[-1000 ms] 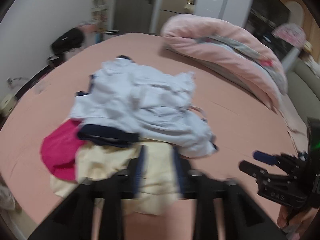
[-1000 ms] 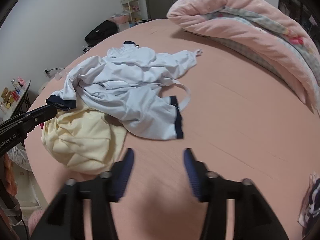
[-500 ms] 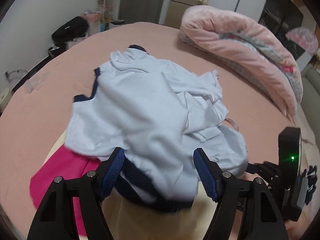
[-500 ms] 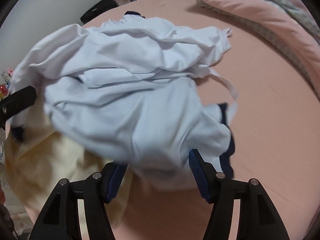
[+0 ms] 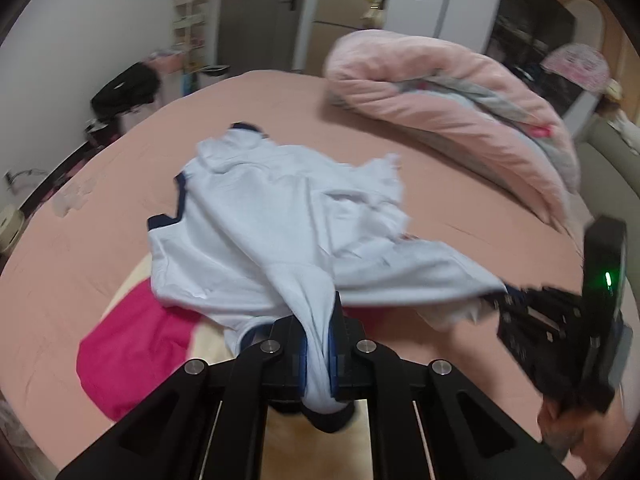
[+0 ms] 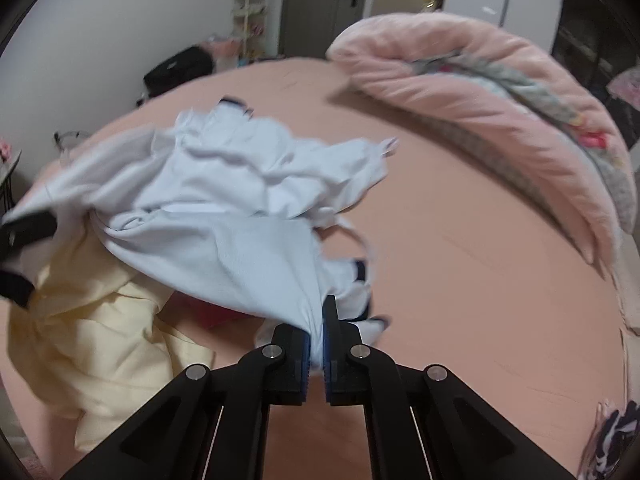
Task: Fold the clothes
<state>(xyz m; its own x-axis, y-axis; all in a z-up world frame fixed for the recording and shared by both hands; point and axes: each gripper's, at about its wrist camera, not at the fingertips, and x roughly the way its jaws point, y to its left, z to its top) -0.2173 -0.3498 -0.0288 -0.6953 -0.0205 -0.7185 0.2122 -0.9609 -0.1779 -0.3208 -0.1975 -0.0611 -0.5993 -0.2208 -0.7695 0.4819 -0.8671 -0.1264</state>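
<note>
A crumpled white garment with navy trim [image 5: 276,220] [image 6: 224,208] lies on the pink bed, partly lifted at its near edge. My left gripper [image 5: 318,344] is shut on a bunch of its white cloth near a navy hem. My right gripper [image 6: 316,344] is shut on another part of the same near edge. In the left wrist view the right gripper [image 5: 560,332] shows at the right, with the cloth stretched toward it. A cream garment [image 6: 100,328] and a magenta one [image 5: 132,344] lie under the white one.
A rolled pink quilt [image 5: 452,100] [image 6: 480,92] lies along the far right of the bed [image 5: 460,208]. A black bag [image 5: 124,92] sits on the floor by the left wall. Shelves, a door and a fridge stand at the back. Bare bed sheet [image 6: 480,300] stretches to the right.
Both grippers moved in over the white garment's near edge and closed on it. The cloth is now bunched between each pair of fingers and pulled up off the cream and magenta garments.
</note>
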